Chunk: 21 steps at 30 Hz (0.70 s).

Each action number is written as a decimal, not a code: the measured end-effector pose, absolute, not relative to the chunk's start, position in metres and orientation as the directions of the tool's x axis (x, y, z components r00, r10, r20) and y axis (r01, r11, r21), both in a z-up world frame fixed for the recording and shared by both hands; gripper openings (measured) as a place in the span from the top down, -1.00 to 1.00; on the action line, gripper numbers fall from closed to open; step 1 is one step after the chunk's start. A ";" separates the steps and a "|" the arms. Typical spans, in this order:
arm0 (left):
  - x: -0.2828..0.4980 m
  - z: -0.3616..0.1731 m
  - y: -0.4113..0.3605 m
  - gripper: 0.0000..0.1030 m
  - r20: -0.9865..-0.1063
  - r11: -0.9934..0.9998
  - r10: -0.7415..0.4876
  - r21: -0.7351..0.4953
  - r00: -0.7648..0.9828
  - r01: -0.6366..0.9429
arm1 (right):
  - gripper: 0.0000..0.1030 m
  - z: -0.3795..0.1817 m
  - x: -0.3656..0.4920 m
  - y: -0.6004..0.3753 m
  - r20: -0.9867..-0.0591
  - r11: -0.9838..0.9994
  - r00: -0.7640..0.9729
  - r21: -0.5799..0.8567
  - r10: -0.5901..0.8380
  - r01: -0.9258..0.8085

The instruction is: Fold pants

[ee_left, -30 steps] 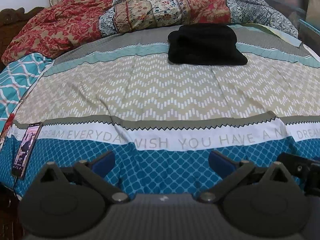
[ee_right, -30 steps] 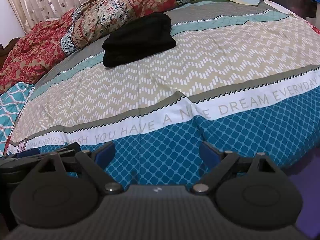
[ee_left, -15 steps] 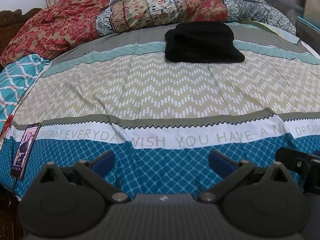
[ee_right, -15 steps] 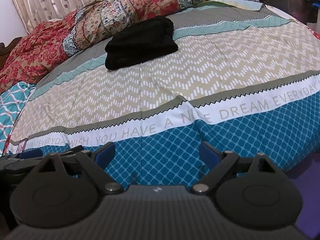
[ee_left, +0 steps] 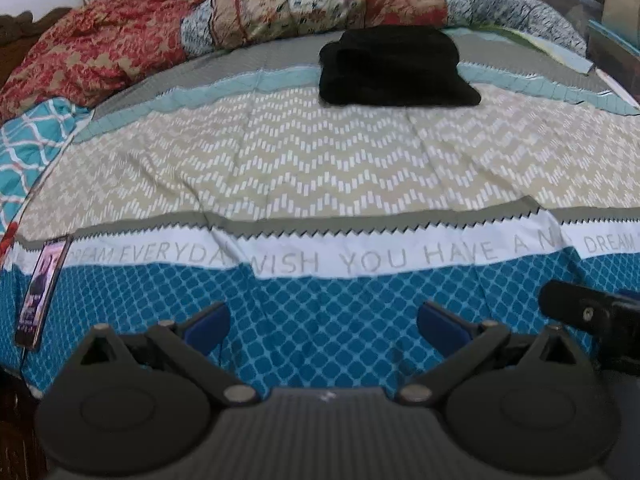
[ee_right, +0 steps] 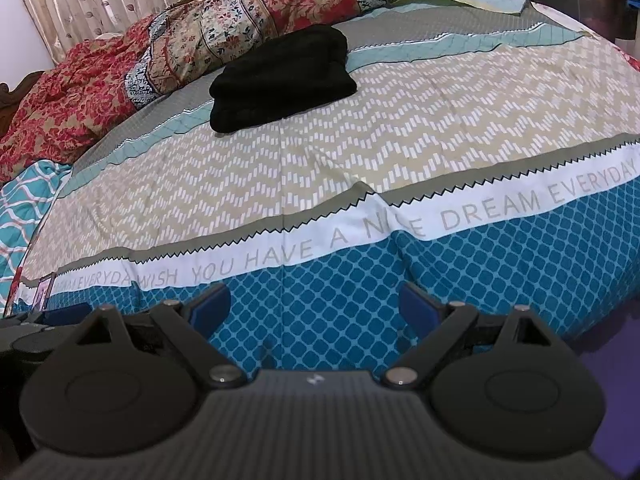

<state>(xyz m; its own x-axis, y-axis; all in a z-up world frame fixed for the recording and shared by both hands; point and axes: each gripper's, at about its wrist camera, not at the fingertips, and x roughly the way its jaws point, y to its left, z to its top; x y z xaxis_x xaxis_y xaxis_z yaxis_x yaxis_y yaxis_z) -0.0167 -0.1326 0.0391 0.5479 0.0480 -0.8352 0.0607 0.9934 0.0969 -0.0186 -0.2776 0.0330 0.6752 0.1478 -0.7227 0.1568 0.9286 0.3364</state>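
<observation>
Black pants (ee_left: 394, 68) lie folded in a compact bundle on the far part of the bed; they also show in the right wrist view (ee_right: 282, 78). My left gripper (ee_left: 322, 326) is open and empty, low over the blue front edge of the bedspread, far from the pants. My right gripper (ee_right: 314, 312) is open and empty, also over the blue front edge. Part of the right gripper (ee_left: 592, 316) shows at the right of the left wrist view.
A patterned bedspread (ee_left: 320, 184) covers the bed. A red and floral quilt (ee_left: 240, 16) is heaped behind the pants. A phone (ee_left: 40, 292) lies at the bed's left front edge. A teal pillow (ee_left: 28, 148) lies left.
Both grippers have drawn back a little and tilted, so the bed appears slightly lower and farther. The pants have not moved. Both grippers stay open.
</observation>
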 end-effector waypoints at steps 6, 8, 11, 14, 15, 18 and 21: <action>-0.018 0.038 -0.133 -1.00 -0.834 0.993 0.055 0.105 0.548 0.061 | -0.80 0.032 -0.018 -0.279 -0.726 0.927 0.671 0.340 0.151 0.158; -0.018 0.037 -0.133 -1.00 -0.841 0.991 0.071 0.120 0.537 0.057 | -0.80 0.032 -0.018 -0.279 -0.727 0.926 0.669 0.341 0.153 0.159; -0.016 0.034 -0.133 -1.00 -0.852 0.991 0.082 0.126 0.517 0.051 | -0.80 0.032 -0.018 -0.280 -0.727 0.926 0.669 0.342 0.153 0.160; -0.016 0.034 -0.132 -1.00 -0.860 0.992 0.078 0.118 0.504 0.049 | -0.80 0.032 -0.018 -0.280 -0.727 0.926 0.670 0.341 0.150 0.163; -0.016 0.034 -0.131 -1.00 -0.862 0.992 0.076 0.115 0.501 0.048 | -0.80 0.032 -0.018 -0.280 -0.727 0.926 0.670 0.341 0.149 0.165; -0.016 0.033 -0.131 -1.00 -0.871 0.994 0.061 0.100 0.487 0.054 | -0.80 0.032 -0.018 -0.279 -0.728 0.925 0.670 0.341 0.146 0.168; -0.016 0.031 -0.133 -1.00 -0.875 0.992 0.067 0.110 0.480 0.063 | -0.80 0.033 -0.018 -0.279 -0.727 0.926 0.672 0.338 0.144 0.167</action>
